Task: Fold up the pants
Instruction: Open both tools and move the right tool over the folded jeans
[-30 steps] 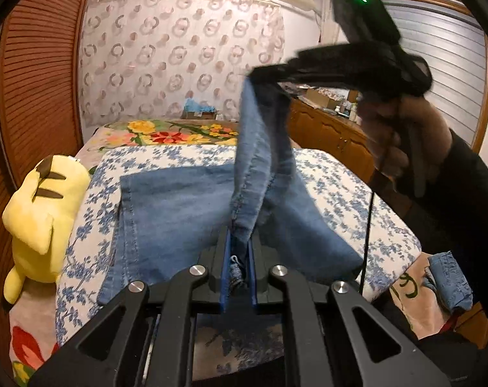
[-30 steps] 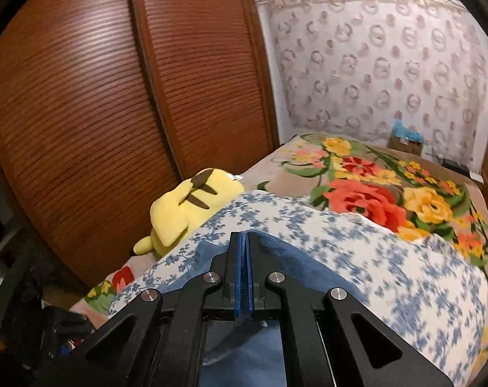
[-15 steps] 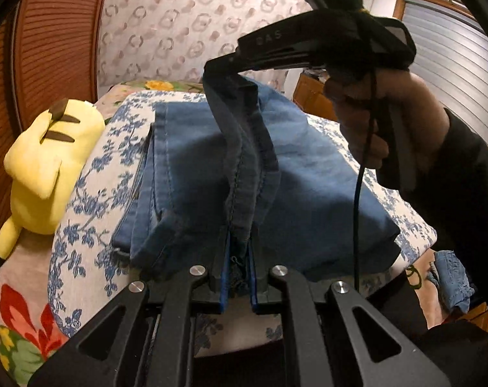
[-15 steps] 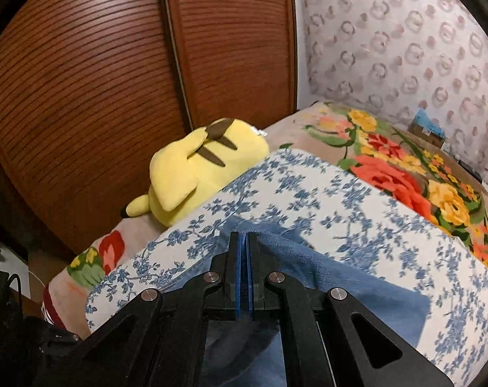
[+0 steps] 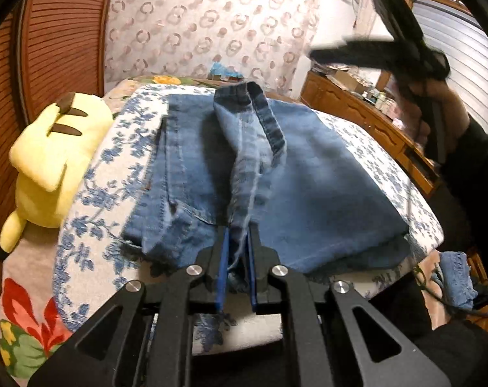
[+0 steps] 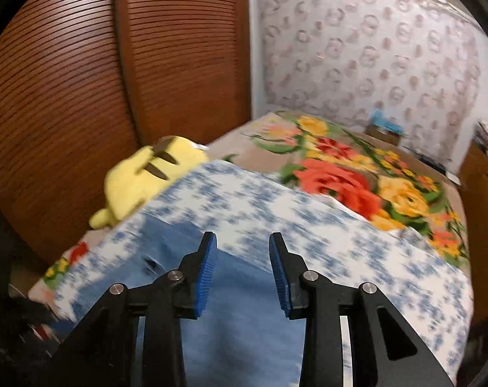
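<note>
My left tool (image 5: 236,259) still pinches a bunched hem of the blue jeans (image 5: 308,193) between its blue ribbed pads, at the near edge of the pile. A second ago my right tool (image 6: 242,269) clamped the other end of that fold and held it up high; now its jaws are opening with nothing between the pads, and the denim ridge has dropped, lying as a loose hump with its dark waistband-like strip curled at the far end.

The left wrist view shows my right hand (image 5: 437,113) gripping the right tool's black handle up in the air, blurred, well apart from the jeans; it also shows a wooden dresser (image 5: 373,119) and a small crumpled blue cloth (image 5: 455,277) low on the right. The right wrist view shows only flat blurred denim below the spread pads, plus more of the floral blanket (image 6: 357,177) on the bed.

The jeans lie folded on a white cloth with blue flowers (image 5: 92,193). A soft yellow plush toy (image 5: 50,161) sits beside it, against ribbed brown wooden doors (image 6: 66,96)
</note>
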